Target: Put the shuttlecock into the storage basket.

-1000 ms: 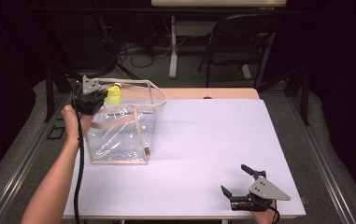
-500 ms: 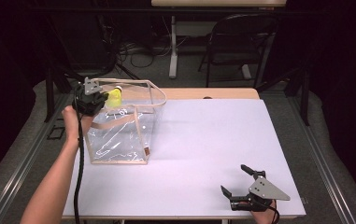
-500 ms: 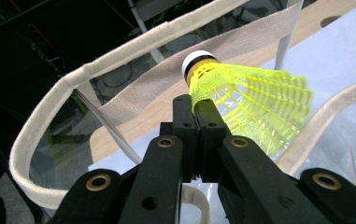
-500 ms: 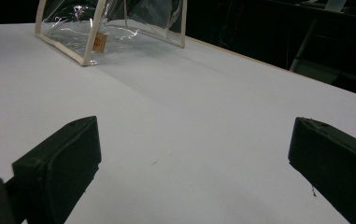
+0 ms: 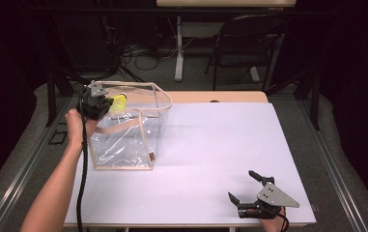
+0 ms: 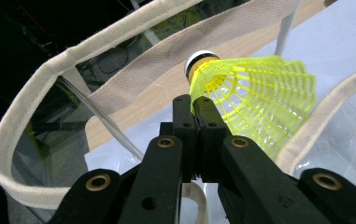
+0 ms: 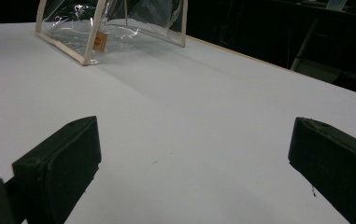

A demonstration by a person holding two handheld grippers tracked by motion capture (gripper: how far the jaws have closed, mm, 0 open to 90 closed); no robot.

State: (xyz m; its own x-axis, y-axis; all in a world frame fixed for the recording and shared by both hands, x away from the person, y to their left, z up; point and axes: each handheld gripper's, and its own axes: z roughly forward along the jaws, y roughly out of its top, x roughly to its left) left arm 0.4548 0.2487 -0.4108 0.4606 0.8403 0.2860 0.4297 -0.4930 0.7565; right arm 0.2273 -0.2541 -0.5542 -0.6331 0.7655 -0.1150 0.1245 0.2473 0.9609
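A clear plastic tote bag (image 5: pixel 123 140) with cream fabric trim and handles stands on the left of the white table (image 5: pixel 210 145). My left gripper (image 5: pixel 105 104) hangs over the bag's open top, shut on the skirt edge of a yellow shuttlecock (image 5: pixel 119 102). In the left gripper view the shuttlecock (image 6: pixel 255 100) sticks out past the closed jaws, its white-tipped cork pointing away, with a cream handle (image 6: pixel 73 74) looping around. My right gripper (image 5: pixel 247 187) rests at the table's front right, open and holding nothing. The right gripper view shows its wide-apart fingertips (image 7: pixel 59 163) and the bag (image 7: pixel 115 28) far off.
A wooden strip (image 5: pixel 220 96) runs along the table's far edge. Beyond it stand a black chair (image 5: pixel 244 43) and desk legs with cables on the floor. A black cable (image 5: pixel 81 183) trails down along the left forearm.
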